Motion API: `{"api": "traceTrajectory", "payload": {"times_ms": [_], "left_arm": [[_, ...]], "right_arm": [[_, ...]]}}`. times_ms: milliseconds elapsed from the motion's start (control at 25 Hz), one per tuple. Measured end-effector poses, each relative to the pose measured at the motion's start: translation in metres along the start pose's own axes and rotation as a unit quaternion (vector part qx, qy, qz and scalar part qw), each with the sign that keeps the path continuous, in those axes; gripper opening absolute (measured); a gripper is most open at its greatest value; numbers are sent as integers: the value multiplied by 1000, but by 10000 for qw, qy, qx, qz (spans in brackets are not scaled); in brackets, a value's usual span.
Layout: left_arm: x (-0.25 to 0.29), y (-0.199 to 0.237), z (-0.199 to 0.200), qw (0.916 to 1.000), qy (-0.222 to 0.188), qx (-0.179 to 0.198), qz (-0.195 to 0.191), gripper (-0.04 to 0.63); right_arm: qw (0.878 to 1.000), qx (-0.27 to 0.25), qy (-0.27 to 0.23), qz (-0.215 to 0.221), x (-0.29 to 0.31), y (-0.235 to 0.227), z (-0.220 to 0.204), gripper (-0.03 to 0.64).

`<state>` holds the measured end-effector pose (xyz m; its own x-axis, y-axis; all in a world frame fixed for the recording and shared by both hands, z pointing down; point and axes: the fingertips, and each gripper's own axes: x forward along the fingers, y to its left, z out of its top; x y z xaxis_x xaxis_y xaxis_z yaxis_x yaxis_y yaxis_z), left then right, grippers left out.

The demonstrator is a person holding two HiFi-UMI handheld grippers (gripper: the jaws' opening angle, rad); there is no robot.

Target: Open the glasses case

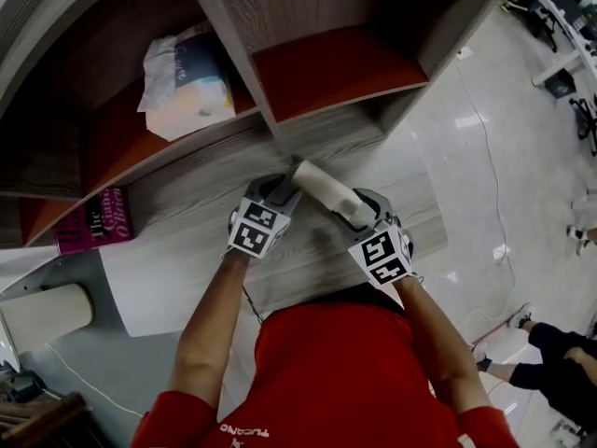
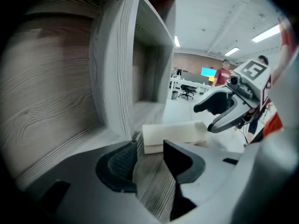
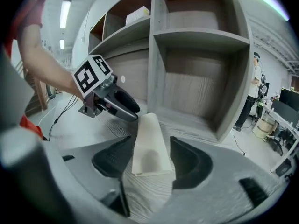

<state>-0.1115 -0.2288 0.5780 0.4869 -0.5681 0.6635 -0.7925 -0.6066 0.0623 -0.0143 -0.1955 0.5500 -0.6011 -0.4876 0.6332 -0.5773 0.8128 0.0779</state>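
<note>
Cream glasses case [image 1: 326, 194] lies inside the spread right gripper [image 3: 150, 146], just beyond the spread left gripper [image 2: 150, 149].

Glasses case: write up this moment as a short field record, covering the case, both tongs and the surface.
object: glasses case, cream, looks closed
support: lying flat on the wood-grain shelf board
left tongs: jaws apart, one end of the case just ahead of the tips
right tongs: jaws apart, straddling the other end, a gap on each side
task status: case not yet opened
</note>
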Motion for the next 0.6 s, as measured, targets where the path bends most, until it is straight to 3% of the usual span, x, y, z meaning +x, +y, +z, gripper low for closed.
{"api": "traceTrajectory", "payload": {"times_ms": [280, 600], "left_arm": [[13, -2, -11, 9973, 443, 213, -547, 155], [21, -4, -11, 9953, 483, 208, -812, 155]], "right_arm": [[9992, -35, 393, 114, 11, 0, -16, 299], [9964, -154, 783, 290, 19, 5, -32, 330]]}}
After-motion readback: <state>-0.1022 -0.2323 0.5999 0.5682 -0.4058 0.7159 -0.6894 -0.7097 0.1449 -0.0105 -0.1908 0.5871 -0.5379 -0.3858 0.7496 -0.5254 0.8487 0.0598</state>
